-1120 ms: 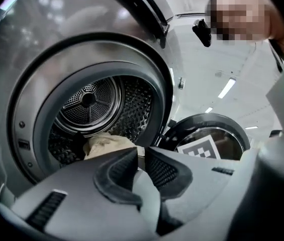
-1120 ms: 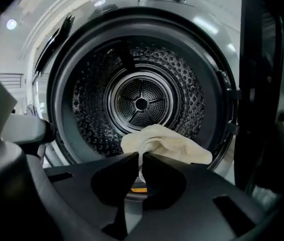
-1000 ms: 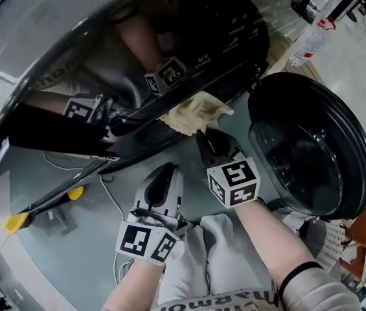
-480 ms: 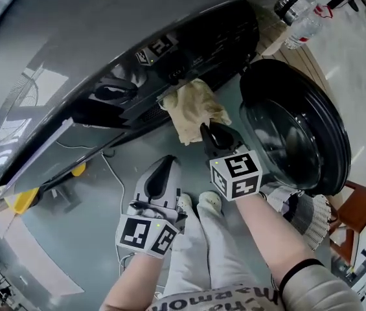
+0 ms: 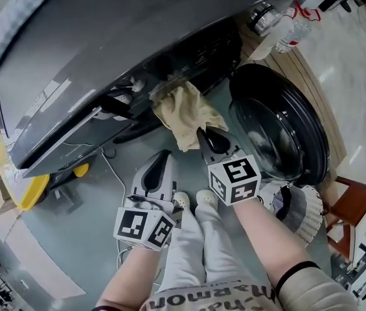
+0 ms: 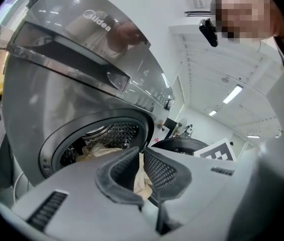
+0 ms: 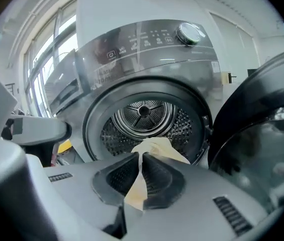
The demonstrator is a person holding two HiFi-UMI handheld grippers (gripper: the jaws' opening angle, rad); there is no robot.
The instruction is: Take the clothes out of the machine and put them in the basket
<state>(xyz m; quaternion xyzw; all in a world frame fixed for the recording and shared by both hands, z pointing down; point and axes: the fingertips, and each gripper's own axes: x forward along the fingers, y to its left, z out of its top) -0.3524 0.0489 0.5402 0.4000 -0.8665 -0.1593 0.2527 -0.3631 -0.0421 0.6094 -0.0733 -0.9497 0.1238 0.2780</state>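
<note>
Clamping the beige cloth (image 5: 186, 112) at the drum's (image 7: 182, 127) 6 o'clock rim, the right gripper (image 5: 204, 133) sits beside the left gripper (image 5: 166, 153), closed empty.

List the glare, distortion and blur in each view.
Head view: fisheye bends the washing machine, sheen on its top. Left gripper view: reflections across the machine's glossy front, near jaws soft. Right gripper view: drum and cloth sharp, corners dark.
</note>
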